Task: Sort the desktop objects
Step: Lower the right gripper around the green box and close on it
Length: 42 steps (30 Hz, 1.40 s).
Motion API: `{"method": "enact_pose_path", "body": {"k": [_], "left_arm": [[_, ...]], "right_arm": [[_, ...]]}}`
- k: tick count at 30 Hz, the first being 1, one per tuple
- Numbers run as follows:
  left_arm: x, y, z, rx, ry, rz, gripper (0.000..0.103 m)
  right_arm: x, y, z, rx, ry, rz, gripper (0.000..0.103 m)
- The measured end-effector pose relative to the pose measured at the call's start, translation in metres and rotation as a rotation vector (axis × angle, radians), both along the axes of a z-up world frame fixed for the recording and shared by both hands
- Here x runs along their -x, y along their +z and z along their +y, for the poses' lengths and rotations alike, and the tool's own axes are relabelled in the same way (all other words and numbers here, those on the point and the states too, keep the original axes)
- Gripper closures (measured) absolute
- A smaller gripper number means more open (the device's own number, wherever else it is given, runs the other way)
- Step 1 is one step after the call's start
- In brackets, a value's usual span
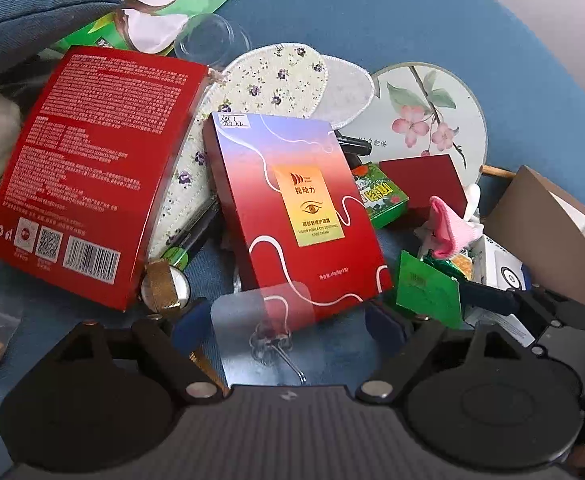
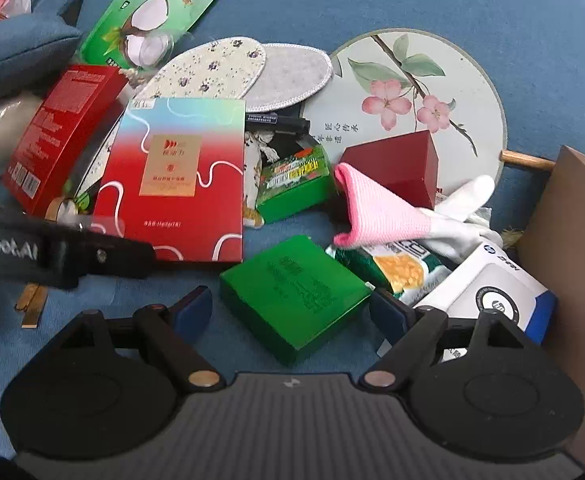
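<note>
A clutter of objects lies on a blue cloth surface. My left gripper (image 1: 288, 326) is open, its blue pads either side of a clear adhesive hook (image 1: 266, 334) that lies flat beside the red eye-cream box (image 1: 296, 216). My right gripper (image 2: 290, 314) is open around a flat green box (image 2: 296, 296), its pads near the box's sides; I cannot tell if they touch. The left gripper shows in the right wrist view (image 2: 52, 256) as a black bar at the left.
A large red box (image 1: 88, 172), floral insoles (image 1: 276, 80), a round painted fan (image 2: 408, 104), a dark red box (image 2: 396, 164), a pink-and-white glove (image 2: 384, 212), a small green box (image 2: 296, 184), a snack packet (image 2: 396, 272), a white HP box (image 2: 492, 292) and a cardboard box (image 2: 572, 248) crowd the surface.
</note>
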<state>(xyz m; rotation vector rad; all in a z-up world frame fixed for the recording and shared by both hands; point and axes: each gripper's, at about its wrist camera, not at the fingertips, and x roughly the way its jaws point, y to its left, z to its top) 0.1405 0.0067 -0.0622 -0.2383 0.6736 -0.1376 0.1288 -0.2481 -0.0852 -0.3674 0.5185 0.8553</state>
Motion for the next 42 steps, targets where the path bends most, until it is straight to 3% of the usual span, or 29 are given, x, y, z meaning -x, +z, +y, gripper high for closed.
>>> {"method": "enact_pose_path", "body": {"k": [7,8,10,12,14,20,23,26,30,33,36,38,41,42], "left_arm": [[0.009,-0.001,0.004,0.019,0.004,-0.007,0.061],[0.011,0.0,0.005,0.03,0.008,-0.006,0.066],[0.016,0.0,0.007,0.053,0.008,0.0,0.076],[0.021,0.0,0.007,0.078,-0.001,0.008,0.079],[0.029,0.001,0.004,0.091,-0.027,0.004,0.09],[0.051,0.005,0.0,0.13,-0.072,-0.012,0.093],[0.051,0.003,-0.004,0.116,-0.069,-0.013,0.089],[0.044,-0.003,-0.004,0.133,-0.057,0.013,0.076],[0.042,-0.007,-0.005,0.13,-0.069,-0.003,0.072],[0.039,-0.009,-0.004,0.145,-0.073,-0.013,0.068],[0.038,-0.011,-0.003,0.148,-0.081,-0.018,0.075],[0.038,-0.011,-0.002,0.151,-0.084,-0.017,0.088],[0.039,-0.011,0.002,0.186,-0.074,-0.008,0.092],[0.04,-0.011,0.001,0.191,-0.077,-0.007,0.093]], "right_arm": [[0.003,0.002,-0.006,-0.02,0.011,0.035,0.034],[0.005,0.003,-0.009,-0.017,0.006,0.034,0.043],[0.008,0.005,-0.015,-0.017,-0.001,0.044,0.049],[0.011,0.007,-0.023,-0.024,-0.005,0.061,0.067],[0.015,0.008,-0.03,-0.033,-0.008,0.08,0.075],[0.025,0.013,-0.041,-0.048,0.008,0.059,0.073],[0.023,0.016,-0.038,-0.048,-0.001,0.04,0.049],[0.016,0.017,-0.03,-0.035,0.01,0.018,0.047],[0.008,0.014,-0.019,-0.013,0.041,-0.008,0.027],[0.0,0.012,-0.011,-0.01,0.037,0.0,0.027],[-0.008,0.008,-0.002,-0.01,0.053,0.022,0.022],[-0.011,0.005,0.003,0.0,0.068,0.007,0.022],[-0.009,0.006,0.001,0.006,0.08,0.0,0.027],[-0.007,0.008,-0.001,0.012,0.087,-0.002,0.044]]}}
